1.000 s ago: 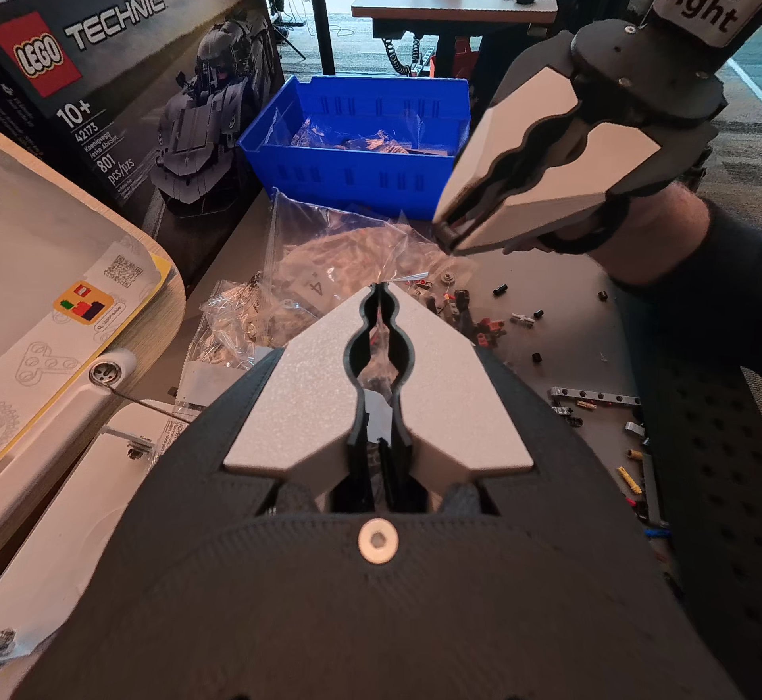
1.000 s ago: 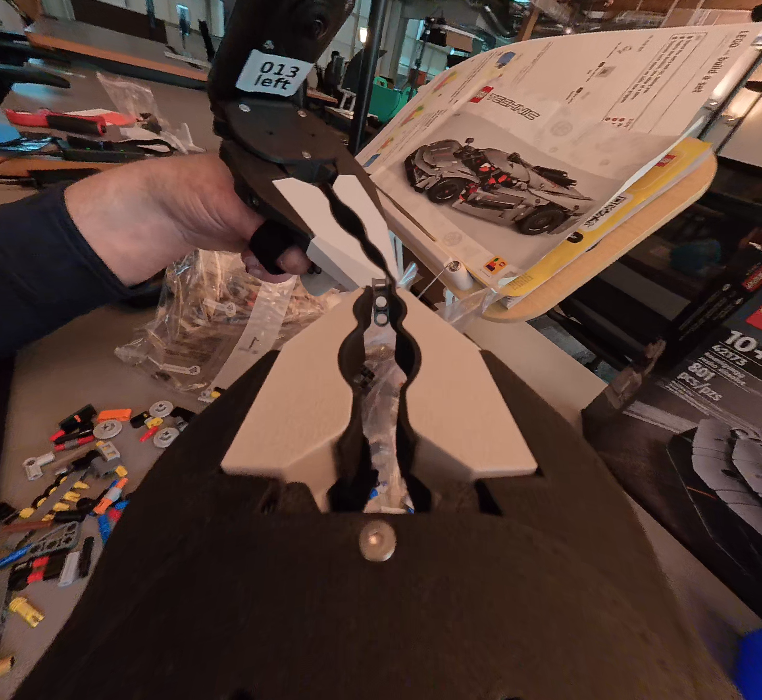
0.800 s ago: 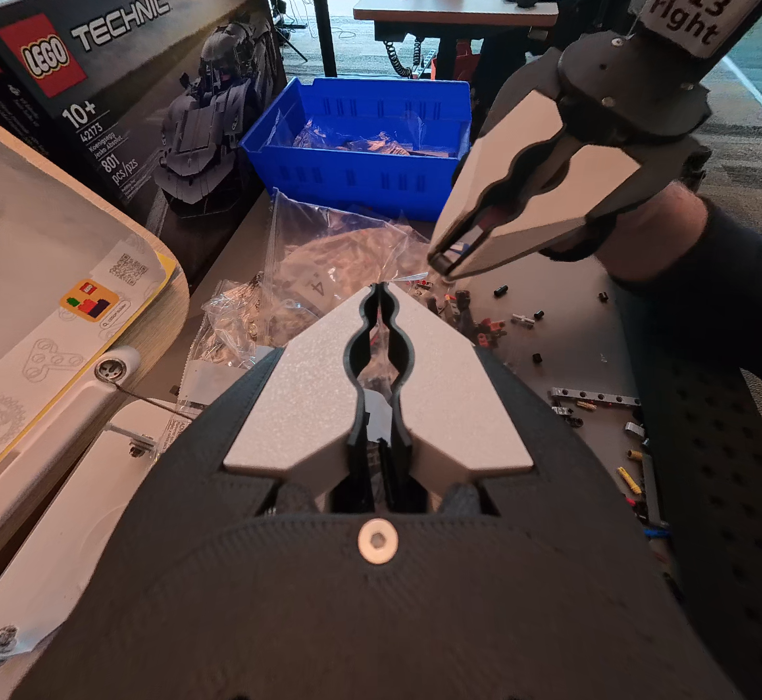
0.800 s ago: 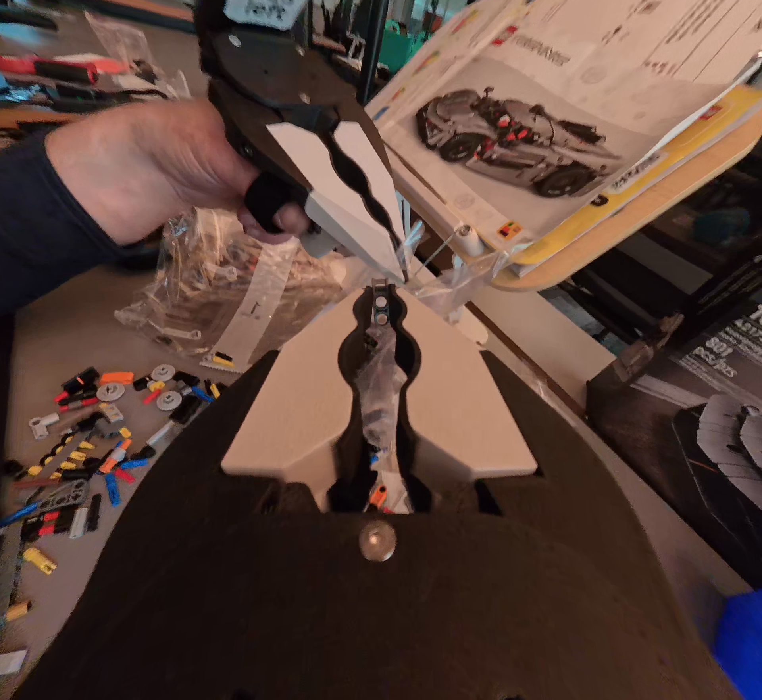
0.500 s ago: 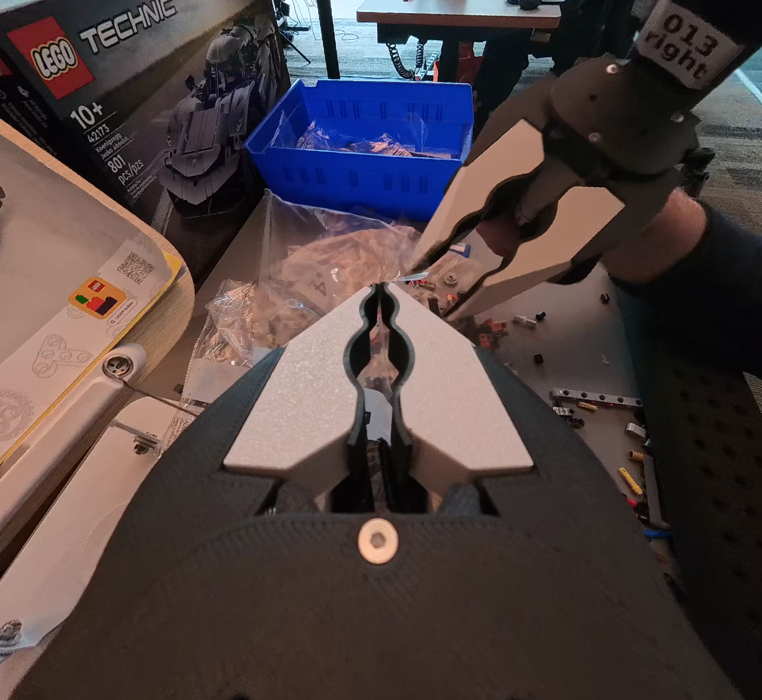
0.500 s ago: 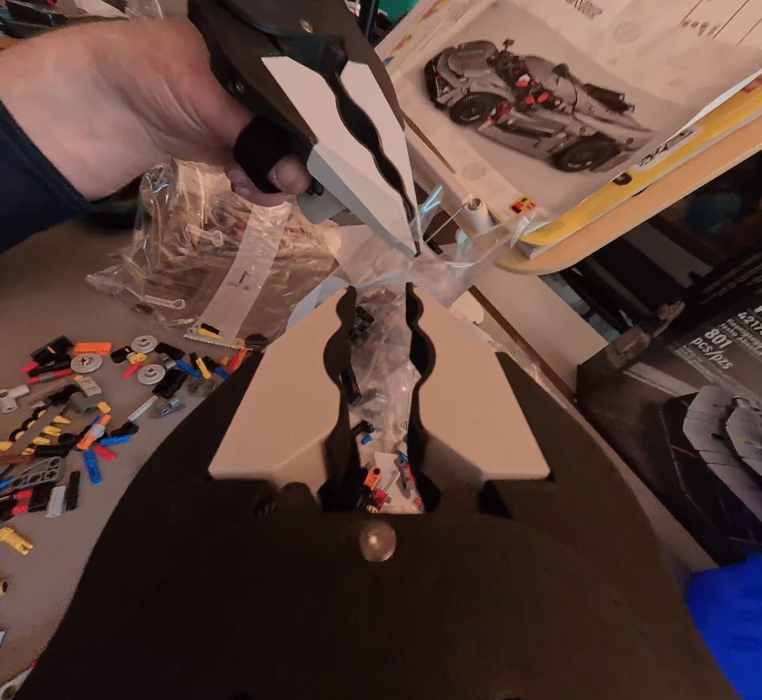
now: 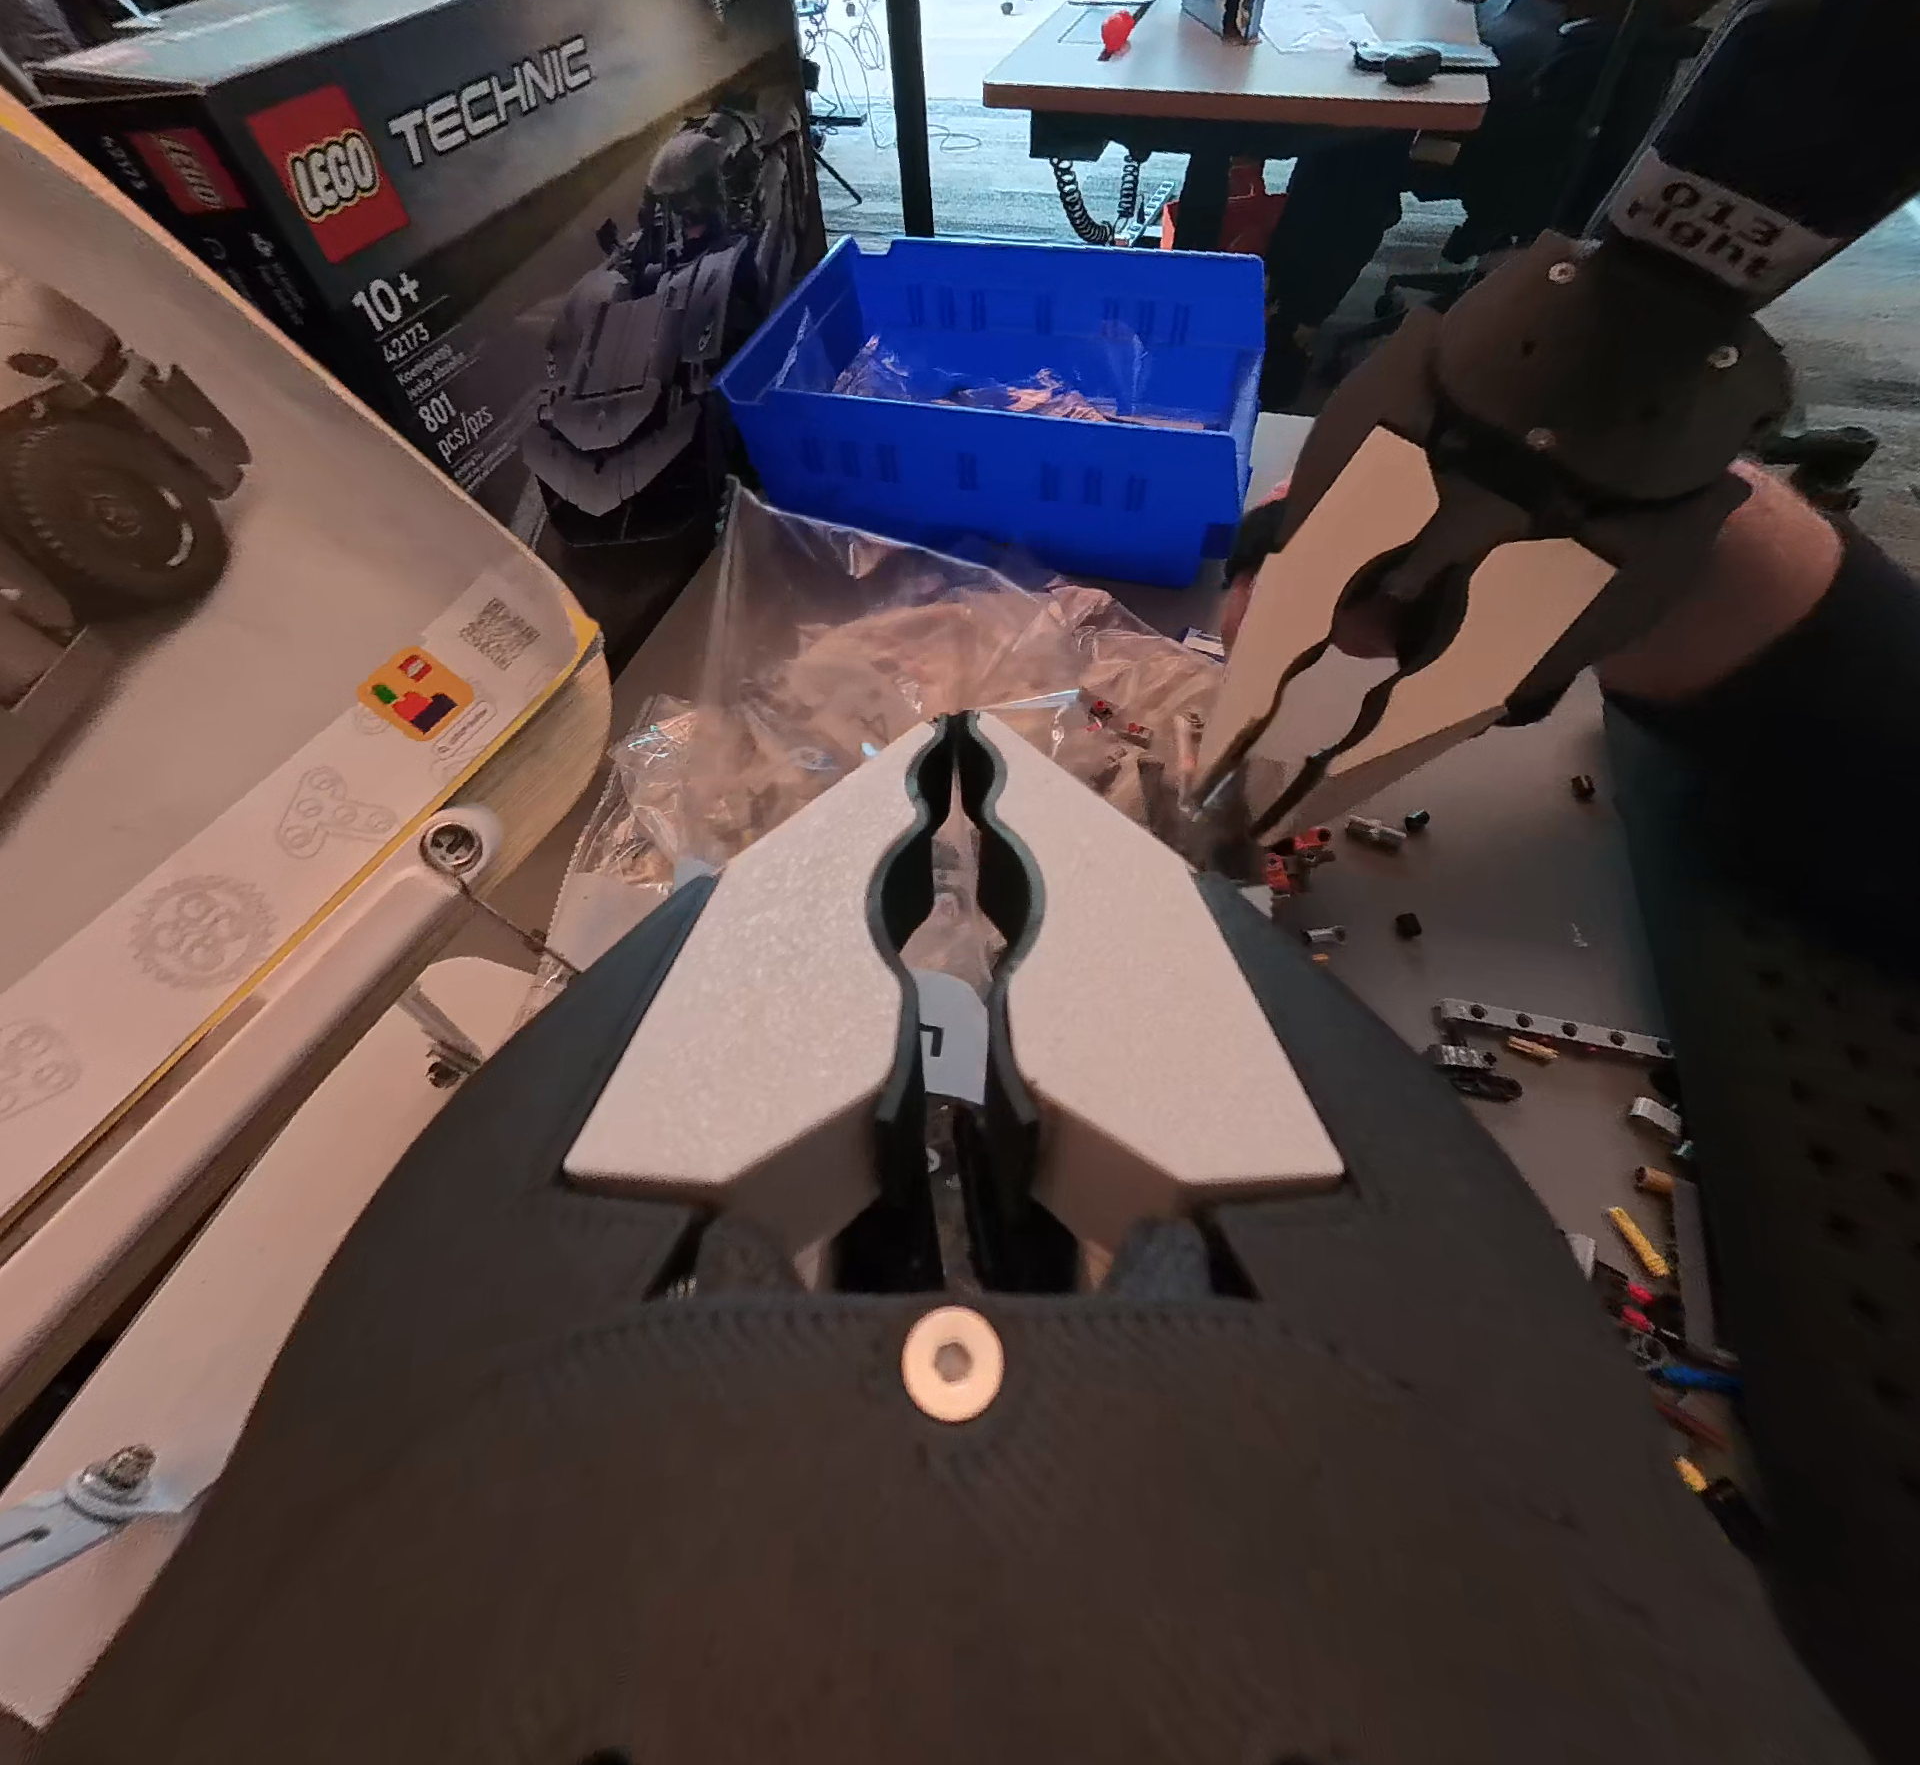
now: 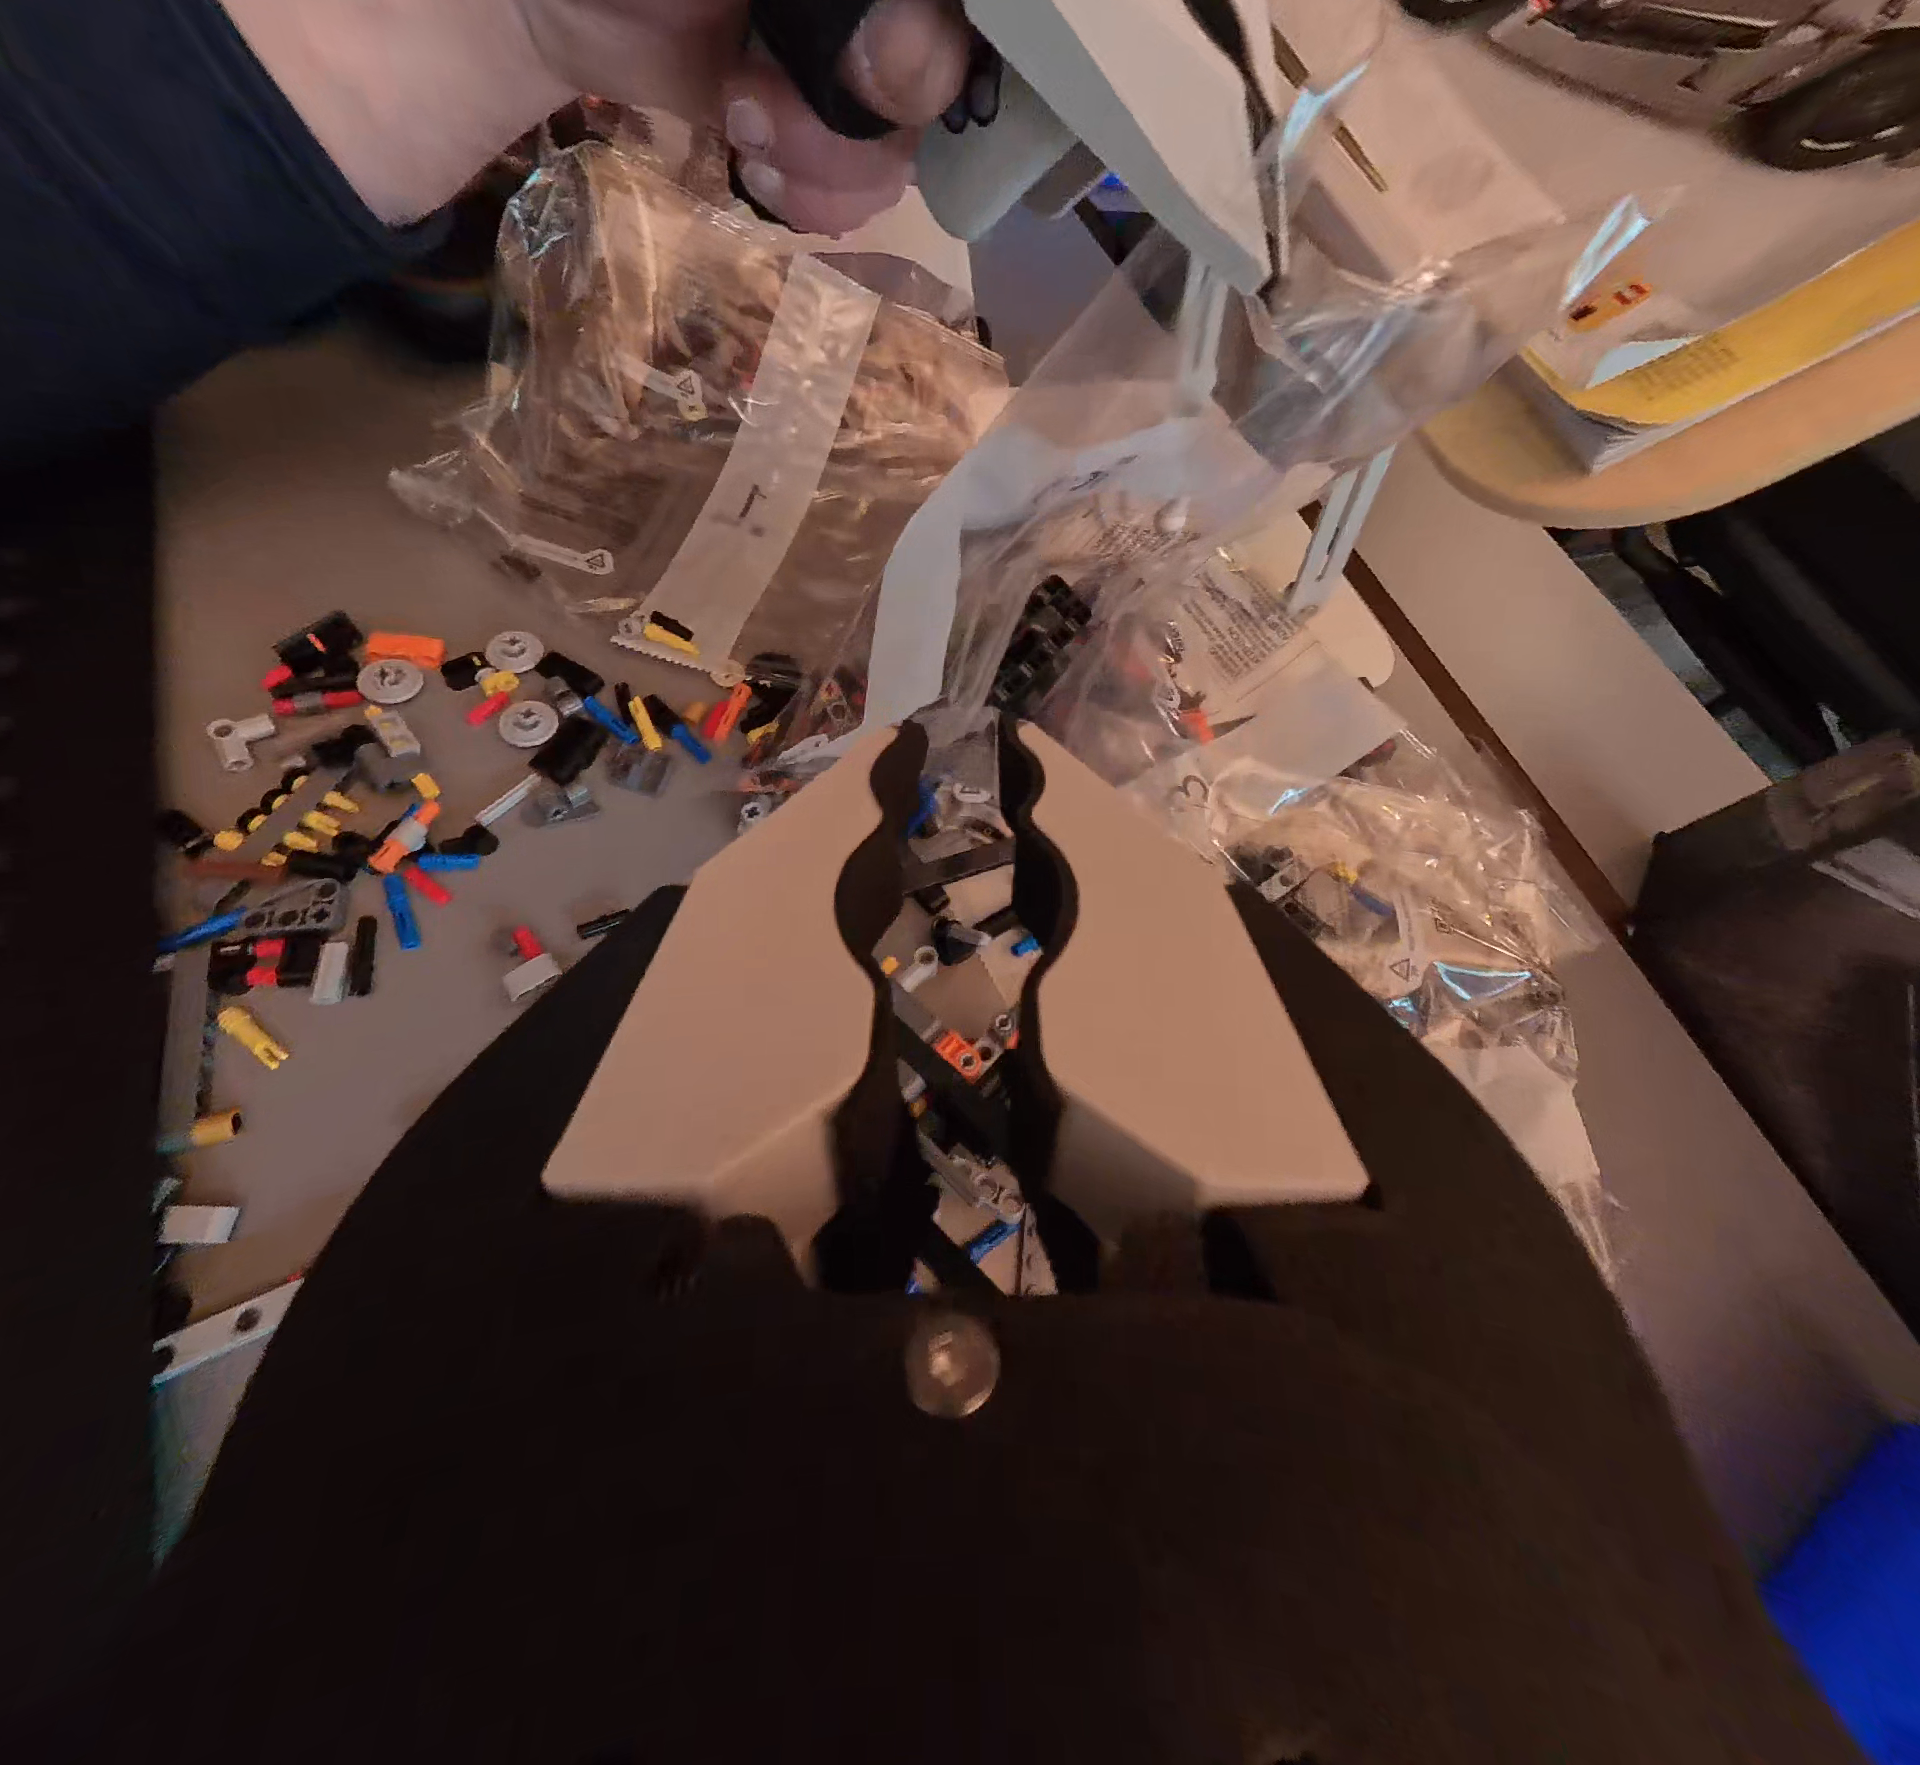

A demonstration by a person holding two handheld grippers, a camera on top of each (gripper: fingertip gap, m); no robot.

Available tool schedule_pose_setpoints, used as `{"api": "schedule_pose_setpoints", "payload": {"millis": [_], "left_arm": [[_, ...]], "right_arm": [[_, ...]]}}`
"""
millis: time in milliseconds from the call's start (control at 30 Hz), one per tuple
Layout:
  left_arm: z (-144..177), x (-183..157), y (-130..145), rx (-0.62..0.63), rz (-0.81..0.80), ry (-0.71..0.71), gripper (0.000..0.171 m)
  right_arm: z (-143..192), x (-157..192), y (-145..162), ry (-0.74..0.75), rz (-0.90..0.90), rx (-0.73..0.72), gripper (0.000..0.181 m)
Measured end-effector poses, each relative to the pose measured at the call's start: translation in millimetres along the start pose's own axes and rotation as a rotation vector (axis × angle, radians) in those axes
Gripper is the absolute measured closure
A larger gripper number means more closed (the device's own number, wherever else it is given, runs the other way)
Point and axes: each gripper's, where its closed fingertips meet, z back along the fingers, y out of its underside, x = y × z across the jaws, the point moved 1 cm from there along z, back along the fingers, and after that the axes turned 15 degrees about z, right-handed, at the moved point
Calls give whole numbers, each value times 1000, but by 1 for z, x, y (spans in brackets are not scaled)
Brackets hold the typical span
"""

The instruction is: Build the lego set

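Left wrist view had the left gripper (image 7: pixel 954 728) nearest, its grey fingers pressed together at the tips on the top edge of a clear plastic parts bag (image 8: pixel 1153 489). That bag hung from the pinch and sagged toward the table; small dark and coloured pieces sat in its lower part. At about two o'clock from those tips, the right gripper (image 7: pixel 1242 806) pointed down with its fingers parted by a narrow gap and nothing caught between them, its tips just beside the bag's lower end.

Loose small lego pieces (image 8: pixel 343 822), black, yellow, red, blue and orange pins and grey discs, lay scattered on the grey tabletop (image 7: pixel 1496 926) at nine o'clock in the right wrist view. A second crumpled clear bag (image 8: pixel 665 427) with a white strip lay beyond them at eleven o'clock, apparently sealed.

Farther out at twelve o'clock stood a blue plastic bin (image 7: pixel 997 479) holding more clear bags. At ten o'clock sat the dark printed lego box (image 7: pixel 436 188), and at nine o'clock the open instruction booklet (image 7: pixel 208 676) on its tilted wooden stand.

I judged the risk to be spillage: a pinch on thin film only could slip, or a sharp tug by the right gripper could burst the bag and fling pins off the table edge.
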Motion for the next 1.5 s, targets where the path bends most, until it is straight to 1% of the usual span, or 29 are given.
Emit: {"api": "schedule_pose_setpoints", "payload": {"millis": [67,133,200,267,300,400,467,567,633,700,733,800,867,933,1000,1100,1300,1433,1500], "left_arm": [[3,3,-1,-8,5,-9,171],[7,5,-3,-23,12,-12,171],[10,7,-4,-30,15,-16,171],[12,8,-4,-31,18,-19,171],[12,9,-3,-28,18,-18,171],[12,9,-3,-29,17,-22,171],[14,11,-5,-39,18,-26,171],[20,14,-8,-60,26,-33,171],[23,16,-9,-70,33,-35,171],[26,18,-9,-76,36,-40,171],[26,18,-9,-78,38,-41,171],[26,19,-9,-78,38,-44,171],[25,20,-8,-75,39,-46,171],[24,20,-8,-72,37,-47,171],[24,20,-8,-71,38,-47,171],[24,20,-8,-70,38,-46,171],[23,18,-7,-65,35,-41,171],[23,18,-7,-66,35,-39,171],[24,19,-7,-66,36,-40,171]], "right_arm": [[2,-5,-3,21,-18,-42,167],[5,-15,-1,51,-76,-61,166],[6,-28,13,110,-126,-20,164],[3,-31,25,121,-156,24,165],[0,-31,28,115,-159,30,164],[-2,-30,21,109,-160,-9,163],[3,-31,9,116,-151,-82,165],[15,-19,-24,68,-73,-264,166],[21,9,-47,-55,23,-364,168],[18,44,-59,-223,86,-381,171],[11,60,-58,-297,99,-351,171],[-13,76,-46,-343,137,-228,170],[-37,91,-22,-398,166,-61,168],[-54,101,8,-430,181,122,165],[-59,110,27,-477,178,226,163],[-58,121,43,-540,155,317,156],[-61,128,63,-564,160,433,154],[-61,131,67,-583,153,451,155],[-62,132,67,-588,152,445,162]]}}
